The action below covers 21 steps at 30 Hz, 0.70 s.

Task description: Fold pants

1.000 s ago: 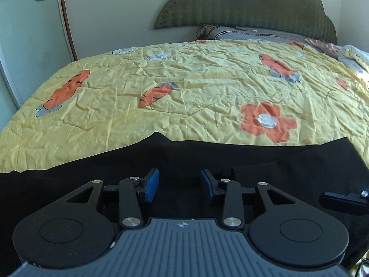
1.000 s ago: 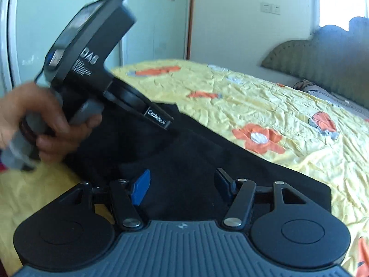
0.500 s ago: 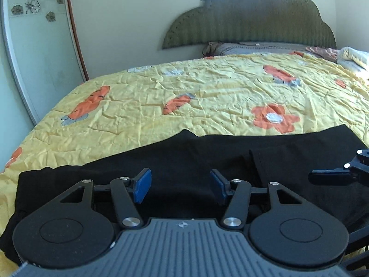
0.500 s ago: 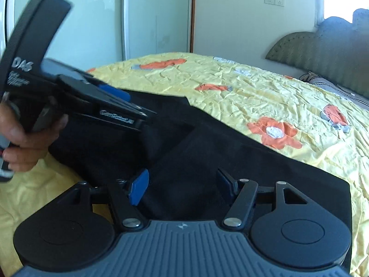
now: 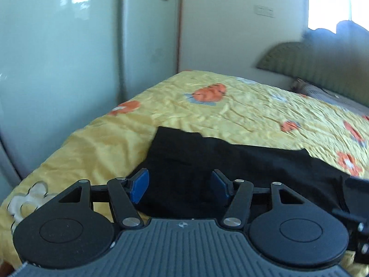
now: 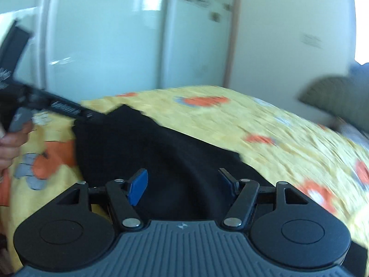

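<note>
1. We face a bed under a wrinkled yellow quilt with orange flowers (image 5: 242, 113), beside pale wardrobe doors (image 5: 69, 57).
2. The black fabric pants (image 5: 207, 161) lie flat, partly folded, at its near edge.
3. They look soft, light and limp; we judge corners and hems best to pinch.
4. The left gripper (image 5: 180, 185), whose jaws have just been opening, and the right gripper (image 6: 182, 184) both gape empty above the cloth.

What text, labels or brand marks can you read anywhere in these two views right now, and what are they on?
None reads clearly.
White lettering on the left gripper's side bar: too blurred.
White print on its upper body: blurred and cut off.
Small emblem on each gripper's grey ribbed plate: a logo, no letters.
Wall plate: no text legible.
</note>
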Tool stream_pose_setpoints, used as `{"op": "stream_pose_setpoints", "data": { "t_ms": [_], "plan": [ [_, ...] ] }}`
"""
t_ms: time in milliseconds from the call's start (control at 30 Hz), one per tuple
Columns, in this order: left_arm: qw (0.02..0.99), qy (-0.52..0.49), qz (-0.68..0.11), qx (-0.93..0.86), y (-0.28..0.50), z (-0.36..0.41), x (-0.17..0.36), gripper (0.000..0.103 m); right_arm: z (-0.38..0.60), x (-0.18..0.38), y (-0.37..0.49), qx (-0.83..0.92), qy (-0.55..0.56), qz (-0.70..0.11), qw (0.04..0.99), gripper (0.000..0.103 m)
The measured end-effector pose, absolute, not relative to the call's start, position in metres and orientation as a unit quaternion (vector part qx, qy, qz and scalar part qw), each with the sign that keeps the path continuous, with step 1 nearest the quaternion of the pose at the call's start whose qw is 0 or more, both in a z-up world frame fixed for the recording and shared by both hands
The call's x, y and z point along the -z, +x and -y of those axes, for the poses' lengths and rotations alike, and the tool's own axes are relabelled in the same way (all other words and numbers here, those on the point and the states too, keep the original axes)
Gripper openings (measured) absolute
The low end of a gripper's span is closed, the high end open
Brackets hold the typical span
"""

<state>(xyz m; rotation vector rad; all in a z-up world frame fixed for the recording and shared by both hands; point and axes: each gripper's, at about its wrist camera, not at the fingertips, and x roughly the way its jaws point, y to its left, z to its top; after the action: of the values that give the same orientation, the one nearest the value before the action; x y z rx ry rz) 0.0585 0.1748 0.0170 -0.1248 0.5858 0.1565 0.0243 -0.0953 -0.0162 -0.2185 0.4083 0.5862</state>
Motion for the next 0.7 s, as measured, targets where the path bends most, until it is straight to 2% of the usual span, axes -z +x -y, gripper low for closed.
{"op": "stream_pose_setpoints", "data": {
  "t_ms": [167,300,500,633,700],
  "plan": [
    [0.901,-0.25,-0.339,-0.109,0.06,-0.254,-0.004,0.061,0.002,0.016,0.014,-0.367,-0.241,-0.142,0.887,0.05],
    [0.857,-0.361,-0.359,-0.073,0.06,-0.281,0.015,0.06,-0.057,0.021,0.012,-0.391,-0.329,-0.096,0.855,0.04],
    [0.826,-0.438,-0.352,-0.042,0.063,-0.29,0.027,0.06,-0.109,0.037,0.035,-0.401,-0.371,-0.108,0.831,0.032],
    [0.794,-0.501,-0.343,-0.021,0.068,-0.296,0.038,0.061,-0.113,0.039,0.04,-0.394,-0.361,-0.117,0.837,0.011],
    [0.793,-0.506,-0.339,-0.023,0.069,-0.295,0.04,0.061,-0.11,0.037,0.039,-0.397,-0.351,-0.118,0.84,0.009]
  ]
}}
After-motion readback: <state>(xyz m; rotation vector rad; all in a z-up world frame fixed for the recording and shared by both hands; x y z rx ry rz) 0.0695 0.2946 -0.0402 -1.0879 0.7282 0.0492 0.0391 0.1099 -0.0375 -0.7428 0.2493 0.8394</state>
